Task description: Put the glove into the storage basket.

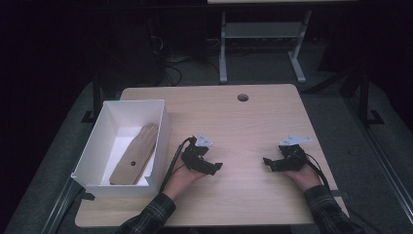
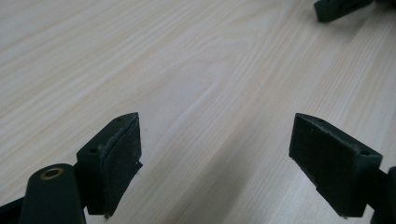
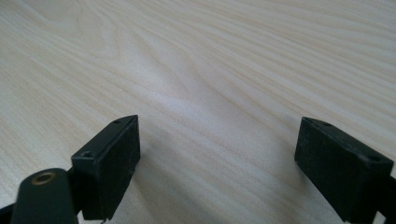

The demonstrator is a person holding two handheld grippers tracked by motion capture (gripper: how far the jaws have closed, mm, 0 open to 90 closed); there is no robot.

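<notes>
Left gripper point(image 1: 214, 166): we hold it low over the desk point(image 1: 243, 126), jaws spread wide, bare wood between them.
Right gripper point(image 1: 269, 162): jaws likewise wide apart, gripping nothing, pointing toward nine o'clock at the left one.
White box point(image 1: 92, 151): at nine o'clock from our left gripper, near it.
Tan glove point(image 1: 136, 155): lying flat inside the box.
Cable hole point(image 1: 242, 97): at twelve o'clock, far edge.

Both hands sit low and near each other, left gripper point(image 1: 214, 166) aiming toward 3 o'clock, right gripper point(image 1: 267, 161) aiming back toward 9, each with its jaws spread wide and nothing between them, plaid sleeves coming in from 6.
</notes>
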